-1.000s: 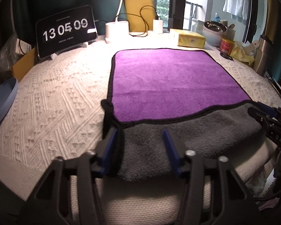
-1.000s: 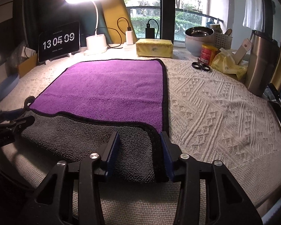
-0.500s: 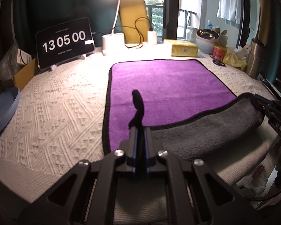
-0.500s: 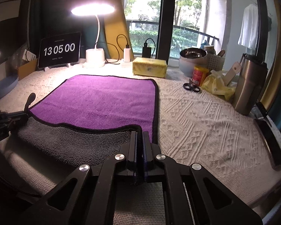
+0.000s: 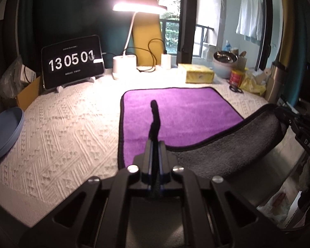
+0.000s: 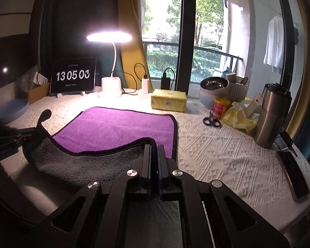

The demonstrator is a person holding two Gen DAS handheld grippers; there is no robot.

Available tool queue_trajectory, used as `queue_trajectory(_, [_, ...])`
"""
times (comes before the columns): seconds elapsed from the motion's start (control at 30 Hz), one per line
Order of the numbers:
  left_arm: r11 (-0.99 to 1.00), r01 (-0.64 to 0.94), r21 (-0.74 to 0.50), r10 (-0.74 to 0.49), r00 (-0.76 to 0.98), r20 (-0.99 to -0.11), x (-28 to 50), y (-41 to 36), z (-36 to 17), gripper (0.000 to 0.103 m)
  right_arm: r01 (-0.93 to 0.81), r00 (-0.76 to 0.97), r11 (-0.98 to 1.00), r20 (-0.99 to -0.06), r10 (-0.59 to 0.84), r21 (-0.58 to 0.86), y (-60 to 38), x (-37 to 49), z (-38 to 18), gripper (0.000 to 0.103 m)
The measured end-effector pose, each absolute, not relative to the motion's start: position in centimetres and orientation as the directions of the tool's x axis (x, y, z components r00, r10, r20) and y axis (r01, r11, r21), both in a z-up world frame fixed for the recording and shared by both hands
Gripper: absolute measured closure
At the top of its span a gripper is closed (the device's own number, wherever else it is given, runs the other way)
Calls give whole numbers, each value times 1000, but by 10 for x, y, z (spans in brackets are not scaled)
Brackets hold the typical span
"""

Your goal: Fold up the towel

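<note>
A towel, purple on top [image 5: 175, 111] and grey underneath [image 5: 227, 150], lies on a white knitted table cover [image 5: 68, 128]. Its near edge is lifted off the table and hangs between my two grippers, grey side showing. My left gripper [image 5: 154, 144] is shut on the near left corner; a black loop tag [image 5: 155, 113] sticks up from it. My right gripper [image 6: 154, 149] is shut on the near right corner of the towel [image 6: 117, 128]. Each gripper shows at the other view's edge: the right one [image 5: 299, 128] and the left one [image 6: 12, 138].
At the back stand a clock tablet [image 5: 72, 62], a lit desk lamp [image 5: 124, 66], a yellow tissue pack [image 6: 168, 100] and a metal bowl [image 6: 215, 86]. Scissors [image 6: 211, 121], a steel flask [image 6: 272, 115] and a phone [image 6: 293, 175] lie right. A blue plate [image 5: 4, 132] sits left.
Both grippers went from open around the near corners to shut on them, then rose, lifting the towel's near edge off the table and pulling more grey underside into view.
</note>
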State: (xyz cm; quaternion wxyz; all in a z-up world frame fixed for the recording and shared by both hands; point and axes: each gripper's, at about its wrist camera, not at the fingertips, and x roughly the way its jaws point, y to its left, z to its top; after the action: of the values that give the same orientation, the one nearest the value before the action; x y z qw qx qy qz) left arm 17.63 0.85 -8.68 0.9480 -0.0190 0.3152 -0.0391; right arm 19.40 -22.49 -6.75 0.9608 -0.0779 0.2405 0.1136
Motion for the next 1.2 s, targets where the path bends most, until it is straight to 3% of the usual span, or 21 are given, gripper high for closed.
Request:
queue_trajectory(0.4, [996,38,-86,-79,840,-537,214,23,-52,99,-263,873,963,-438,212,-58,-231,237,-49,97])
queue_trajectory(0.73, [993,41,-107,-93,835,-543,272,28,-45,99,-273,866,961,-444,231,-32,-230,290,-39,97])
queue_trajectory(1.2, [996,53,-73,-82,870,-487,345,25,-41,99,-248,863,969,-456,217,-9,-232,364,-46,97])
